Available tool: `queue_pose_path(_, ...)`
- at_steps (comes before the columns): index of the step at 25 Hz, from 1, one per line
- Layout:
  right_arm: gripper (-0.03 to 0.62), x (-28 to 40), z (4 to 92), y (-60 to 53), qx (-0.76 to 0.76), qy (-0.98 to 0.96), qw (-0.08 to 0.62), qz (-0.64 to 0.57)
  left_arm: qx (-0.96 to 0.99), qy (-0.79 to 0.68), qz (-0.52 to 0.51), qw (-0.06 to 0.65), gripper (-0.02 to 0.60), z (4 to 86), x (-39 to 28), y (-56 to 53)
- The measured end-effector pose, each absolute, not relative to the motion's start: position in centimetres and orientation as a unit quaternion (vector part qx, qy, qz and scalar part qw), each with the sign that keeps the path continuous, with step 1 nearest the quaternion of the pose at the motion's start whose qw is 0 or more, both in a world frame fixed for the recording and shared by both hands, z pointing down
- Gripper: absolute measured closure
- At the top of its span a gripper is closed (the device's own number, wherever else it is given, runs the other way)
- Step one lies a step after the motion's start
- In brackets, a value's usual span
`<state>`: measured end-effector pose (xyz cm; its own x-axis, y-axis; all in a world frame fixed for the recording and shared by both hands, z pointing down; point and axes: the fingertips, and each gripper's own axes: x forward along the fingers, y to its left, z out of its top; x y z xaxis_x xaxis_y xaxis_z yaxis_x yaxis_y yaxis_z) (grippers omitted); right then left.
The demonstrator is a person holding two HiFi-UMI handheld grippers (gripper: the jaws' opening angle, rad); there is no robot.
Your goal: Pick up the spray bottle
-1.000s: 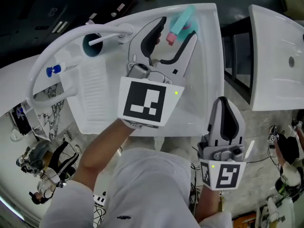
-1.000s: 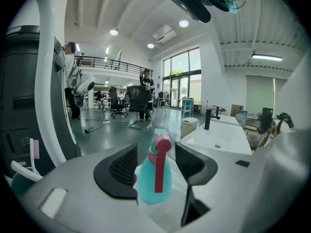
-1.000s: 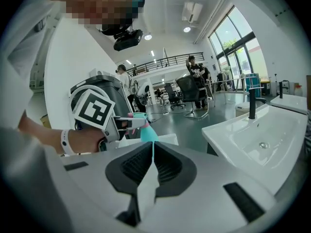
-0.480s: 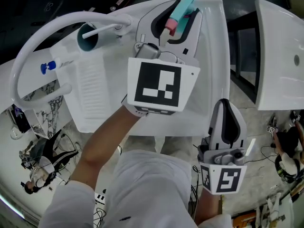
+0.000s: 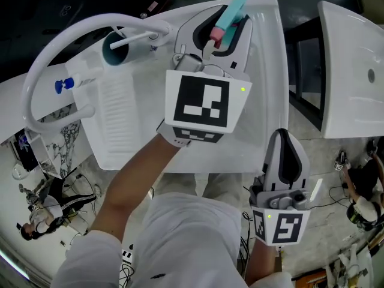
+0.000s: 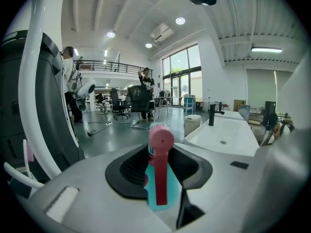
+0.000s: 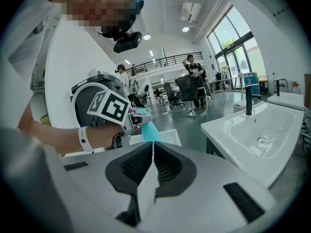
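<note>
**Left tongs closing on the spray bottle**

Nearest to the person, the right tongs [image 5: 282, 138] hang in front of the white basin [image 5: 264, 107], not over it. Their two jaws are pressed together with nothing between them, and they take no part in the work.

Further out, the left tongs [image 6: 160, 171] reach across the basin, and their jaws are closing at this moment. Between them is the spray bottle [image 5: 232, 9], at the far rim of the basin. In the head view its pink head [image 5: 216, 35] is the nearer end and its teal body the farther one. Whether it stands or leans I cannot tell. The black pads are just beside both sides of the bottle, but I do not see that they squeeze it yet.

In my judgement the step in hand is the grasp itself, and the lift is not yet begun. The next move calls for closing until the pads hold firmly. Then the bottle should be raised slowly, because its smooth body may slip or swing.

Beyond, to the right, a second basin [image 5: 354, 71] stands apart.
</note>
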<state>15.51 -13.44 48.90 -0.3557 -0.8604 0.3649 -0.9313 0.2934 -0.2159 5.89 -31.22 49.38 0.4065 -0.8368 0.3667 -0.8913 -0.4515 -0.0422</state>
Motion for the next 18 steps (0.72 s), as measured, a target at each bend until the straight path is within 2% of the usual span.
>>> queue_pose_path(10, 0.588, 13.3, 47.7, -13.4, 0.57, -0.799, 0.075, 0.177, 0.841, -0.506, 0.175, 0.082, 0.454, 47.9, 2.9, -28.2)
queue_pose_path(18, 0.588, 12.0, 43.2, -11.6, 0.592, -0.786, 0.077, 0.161, 0.853, -0.492, 0.154, 0.084, 0.454, 42.5, 0.8, -23.1)
